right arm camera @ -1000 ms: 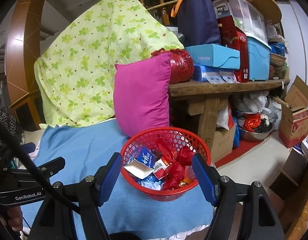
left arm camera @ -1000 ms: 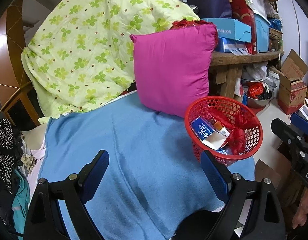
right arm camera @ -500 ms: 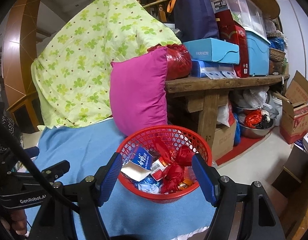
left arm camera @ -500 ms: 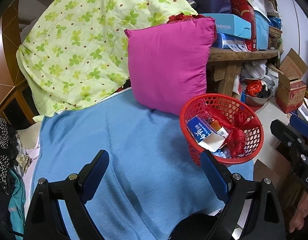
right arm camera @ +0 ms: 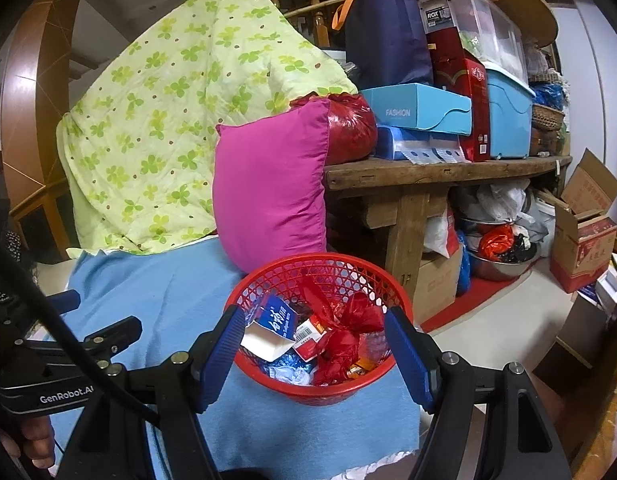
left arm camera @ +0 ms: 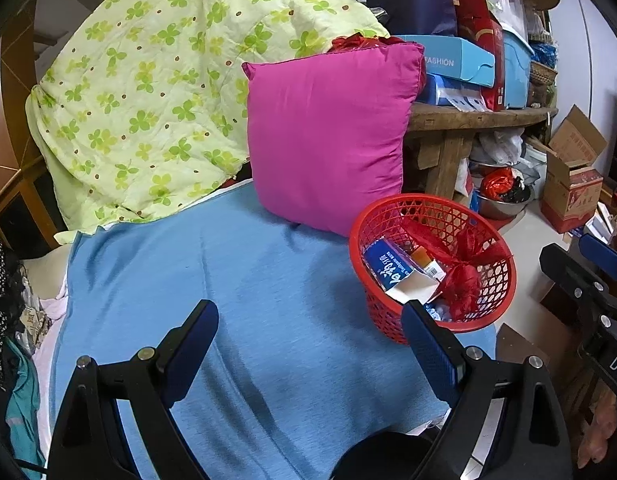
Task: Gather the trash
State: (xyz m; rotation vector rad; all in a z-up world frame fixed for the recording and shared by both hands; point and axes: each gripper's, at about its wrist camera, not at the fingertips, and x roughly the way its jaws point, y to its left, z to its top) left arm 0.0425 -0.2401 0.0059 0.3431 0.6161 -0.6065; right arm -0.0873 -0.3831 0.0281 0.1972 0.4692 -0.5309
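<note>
Left claw (left arm camera: 308, 336) spread wide over bare blue blanket (left arm camera: 228, 280), holding nothing. Right claw (right arm camera: 314, 338) likewise wide and empty, poised just above red mesh basket (right arm camera: 268, 276), which sits at the blanket's near edge beside magenta pillow (right arm camera: 268, 188). Inside the basket: blue-and-white carton (right arm camera: 274, 326), crumpled red wrapper (right arm camera: 348, 328), and assorted small wrappers.

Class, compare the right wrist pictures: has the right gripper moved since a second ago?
Yes. The right gripper has edged forward toward the red basket; judged against the wooden bench, the basket now lies lower between its open jaws.
</note>
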